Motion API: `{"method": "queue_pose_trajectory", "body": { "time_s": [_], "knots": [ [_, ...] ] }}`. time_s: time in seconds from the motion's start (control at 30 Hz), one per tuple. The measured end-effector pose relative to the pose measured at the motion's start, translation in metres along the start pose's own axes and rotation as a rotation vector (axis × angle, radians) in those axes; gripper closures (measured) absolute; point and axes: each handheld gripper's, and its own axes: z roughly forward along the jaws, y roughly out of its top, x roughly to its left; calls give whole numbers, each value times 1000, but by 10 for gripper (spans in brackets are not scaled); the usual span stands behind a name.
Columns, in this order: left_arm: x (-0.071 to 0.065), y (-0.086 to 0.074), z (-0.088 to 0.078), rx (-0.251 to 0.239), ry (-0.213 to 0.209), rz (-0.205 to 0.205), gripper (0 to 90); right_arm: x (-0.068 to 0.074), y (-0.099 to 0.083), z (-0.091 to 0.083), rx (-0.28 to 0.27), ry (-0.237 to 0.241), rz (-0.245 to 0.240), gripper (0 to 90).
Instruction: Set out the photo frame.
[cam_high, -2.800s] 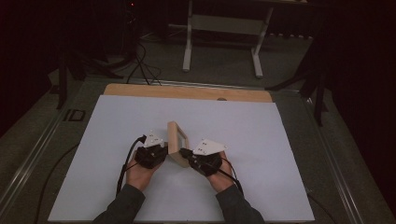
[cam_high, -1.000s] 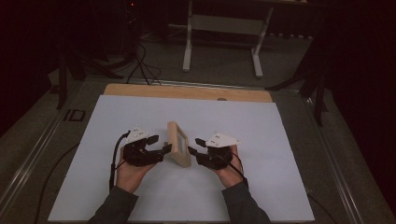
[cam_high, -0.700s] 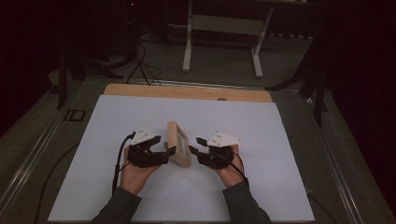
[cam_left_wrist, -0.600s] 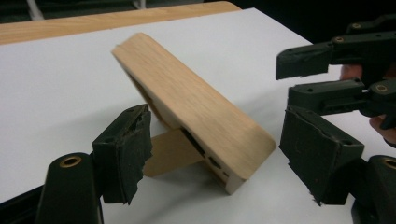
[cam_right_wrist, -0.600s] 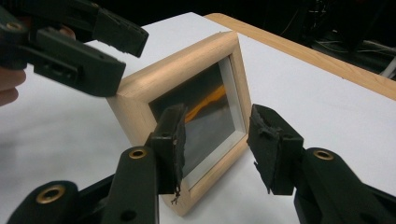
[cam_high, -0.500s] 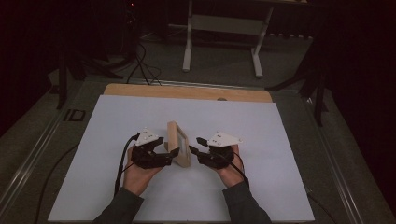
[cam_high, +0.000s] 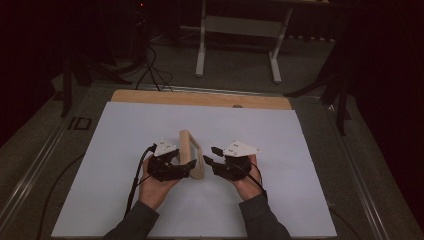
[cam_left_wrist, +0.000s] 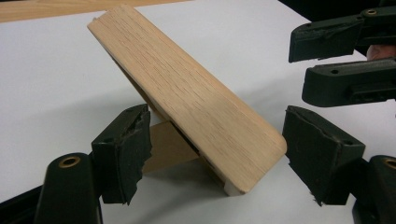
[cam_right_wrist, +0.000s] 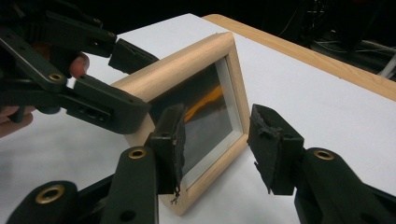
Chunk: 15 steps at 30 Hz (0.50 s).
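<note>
A: How is the wooden picture frame (cam_high: 191, 159) placed on the white table cover (cam_high: 125, 130)?

B: It is stood on its lower edge near the middle of the sheet, tilted back and propped on its rear easel stand (cam_left_wrist: 166, 144). Its long axis runs away from the person, so one flat face is presented to each hand.

A: Which gripper is nearer?

B: The left gripper (cam_high: 181, 167) is. In the left gripper view, the frame's plain wooden back (cam_left_wrist: 187, 100) lies between the two pads, with a gap visible at each side. The jaws have just been opening and now stand wide; nothing is clamped.

A: And the right gripper (cam_high: 212, 159)?

B: It is held just beside the glazed front (cam_right_wrist: 210, 109). Its jaws are spread about halfway, one pad in front of the frame's near corner, the other out over the sheet. No grip is seen.

A: What is the deciding relation for the next move?

B: The frame lies directly ahead of the left jaws; a slight advance is judged sufficient before closing.
</note>
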Motion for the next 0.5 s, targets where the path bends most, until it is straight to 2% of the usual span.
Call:
{"method": "queue_pose_trajectory", "body": {
  "time_s": [0.17, 0.4, 0.5],
  "knots": [
    [0, 0, 4, 13, 16, -11, 252, -1, 0, -1, 0, -3, 2, 554],
    [-3, -1, 10, 22, 13, -14, 257, -2, 0, -1, 0, -2, 3, 555],
    [-3, -2, 12, 27, 14, -13, 298, -2, 0, -1, -1, -4, 3, 554]
  ]
}}
